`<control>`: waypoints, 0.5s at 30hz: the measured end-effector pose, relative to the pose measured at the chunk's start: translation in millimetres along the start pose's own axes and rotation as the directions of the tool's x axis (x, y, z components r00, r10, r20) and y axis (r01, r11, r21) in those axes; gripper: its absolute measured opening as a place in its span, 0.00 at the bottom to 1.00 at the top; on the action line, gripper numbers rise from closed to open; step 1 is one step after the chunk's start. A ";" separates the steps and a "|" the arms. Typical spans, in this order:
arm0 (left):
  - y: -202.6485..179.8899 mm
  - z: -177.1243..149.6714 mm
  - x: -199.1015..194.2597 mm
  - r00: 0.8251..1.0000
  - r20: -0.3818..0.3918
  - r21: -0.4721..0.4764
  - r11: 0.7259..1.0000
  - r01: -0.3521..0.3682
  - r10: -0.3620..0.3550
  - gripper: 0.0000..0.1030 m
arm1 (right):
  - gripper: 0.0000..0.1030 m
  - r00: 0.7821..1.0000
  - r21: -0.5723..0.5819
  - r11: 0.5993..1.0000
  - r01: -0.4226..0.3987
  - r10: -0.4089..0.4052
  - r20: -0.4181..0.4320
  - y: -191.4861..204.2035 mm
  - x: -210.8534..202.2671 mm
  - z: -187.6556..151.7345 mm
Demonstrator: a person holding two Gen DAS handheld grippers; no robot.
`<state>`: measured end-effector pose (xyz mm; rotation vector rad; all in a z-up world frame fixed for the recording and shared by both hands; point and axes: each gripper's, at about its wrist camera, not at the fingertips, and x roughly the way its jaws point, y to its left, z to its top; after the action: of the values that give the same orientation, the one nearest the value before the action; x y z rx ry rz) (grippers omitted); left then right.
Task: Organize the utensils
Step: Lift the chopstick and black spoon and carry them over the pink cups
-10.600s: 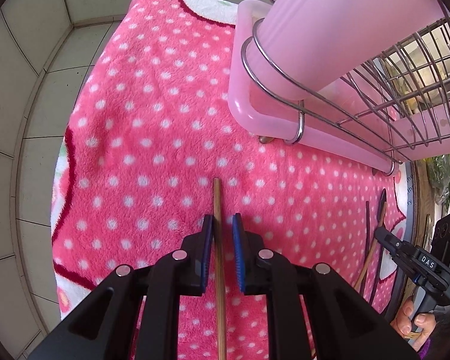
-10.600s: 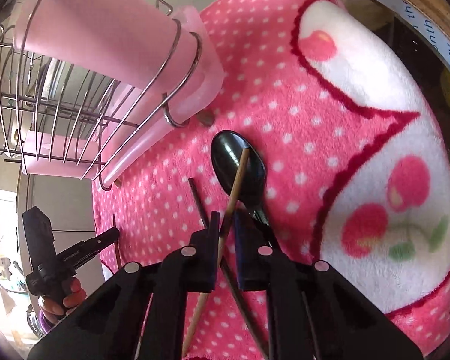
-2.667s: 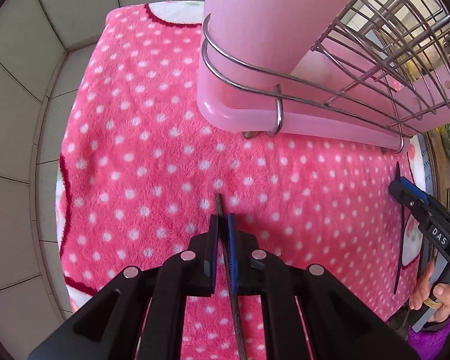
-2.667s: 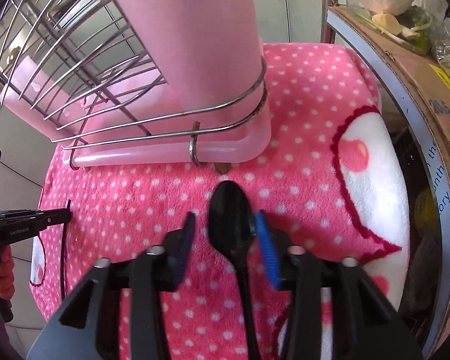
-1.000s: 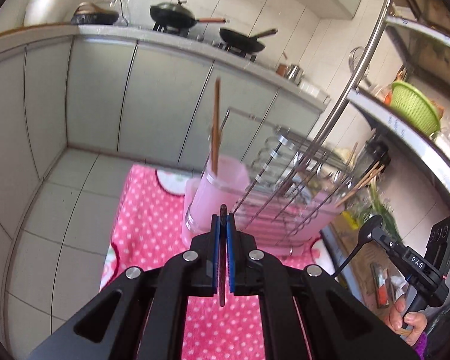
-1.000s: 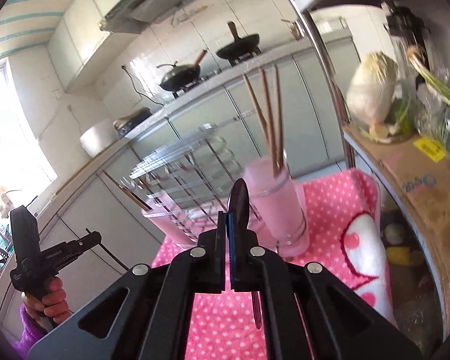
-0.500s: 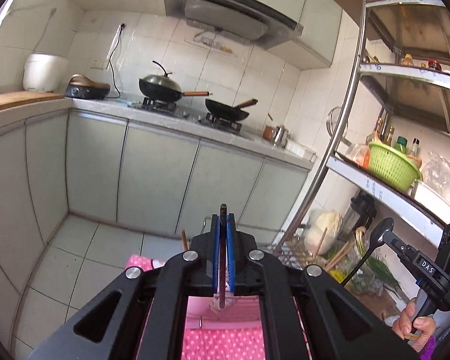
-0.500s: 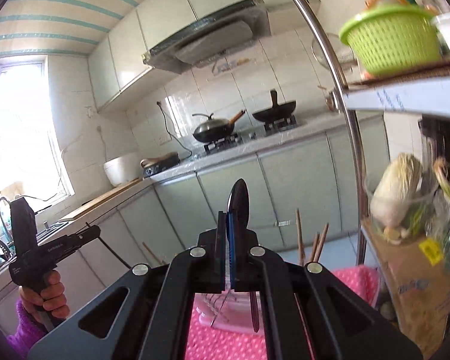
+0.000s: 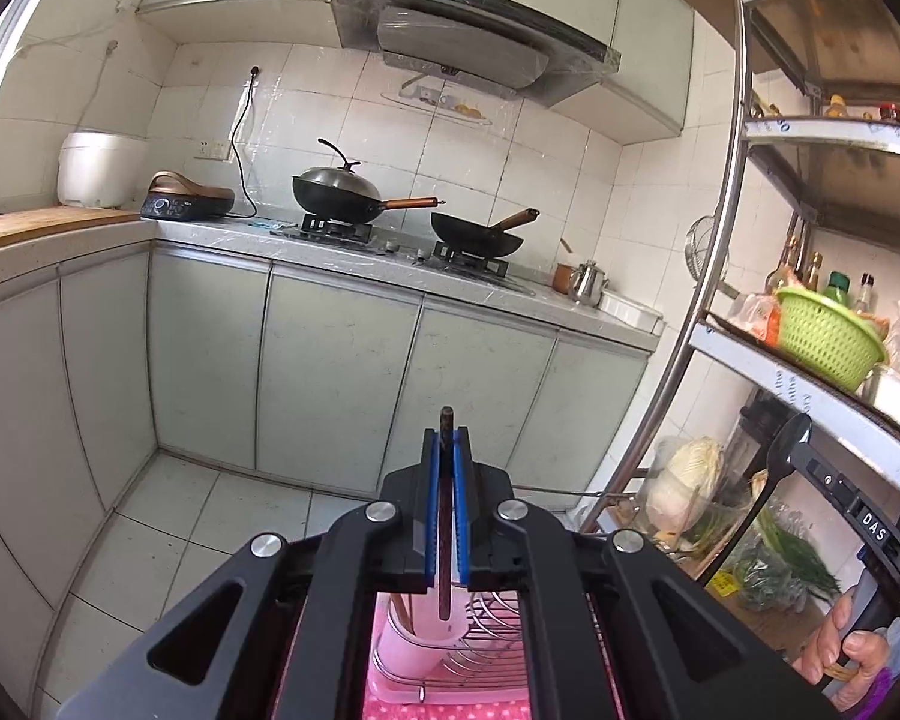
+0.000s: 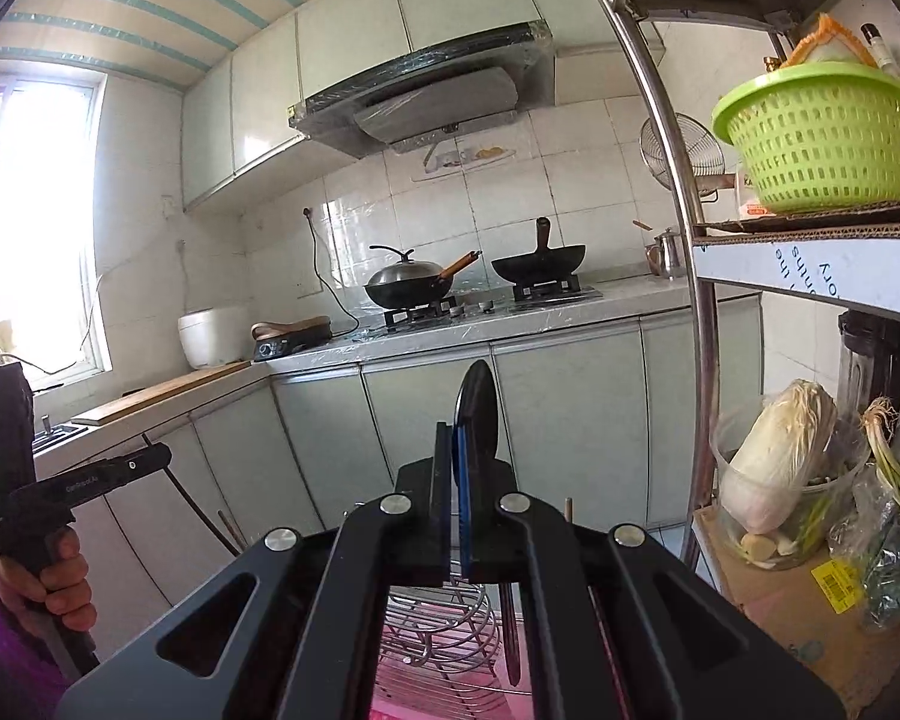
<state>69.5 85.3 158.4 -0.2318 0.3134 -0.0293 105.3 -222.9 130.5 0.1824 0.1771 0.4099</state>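
My left gripper (image 9: 446, 441) is shut on a dark chopstick (image 9: 445, 576) held upright, its lower end hanging just above the pink utensil cup (image 9: 414, 624) in the wire rack (image 9: 492, 618). My right gripper (image 10: 457, 438) is shut on a black spoon (image 10: 479, 405), bowl up, handle hanging down over the wire rack (image 10: 432, 618). The right gripper with the spoon (image 9: 789, 438) shows at the right in the left wrist view. The left gripper (image 10: 150, 459) with its chopstick shows at the left in the right wrist view.
A pink dotted cloth (image 9: 450, 711) lies under the rack. A metal shelf (image 10: 810, 264) with a green basket (image 10: 822, 132) and vegetables stands at the right. Kitchen cabinets and a stove with woks (image 9: 342, 192) are behind.
Both grippers have tilted further up and risen slightly; the cup and rack have sunk lower in both views. Each still holds its utensil.
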 end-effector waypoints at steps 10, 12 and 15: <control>-4.0 -34.2 40.9 0.996 -0.082 0.035 0.999 -0.021 0.023 0.04 | 0.02 0.999 -0.040 0.999 0.011 -0.009 0.035 -2.8 12.5 -16.1; -2.1 -40.7 45.8 0.995 -0.099 0.031 0.999 -0.024 0.027 0.04 | 0.02 1.000 -0.037 0.999 0.010 -0.009 0.030 -3.5 15.1 -13.9; 2.3 -46.4 50.3 0.993 -0.113 0.017 1.000 -0.025 0.026 0.04 | 0.02 1.000 -0.049 0.999 0.014 -0.013 0.028 0.0 16.6 -10.1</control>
<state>103.0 74.0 99.7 -0.2105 0.4287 -0.0197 118.2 -214.7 118.5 0.1381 0.1405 0.3976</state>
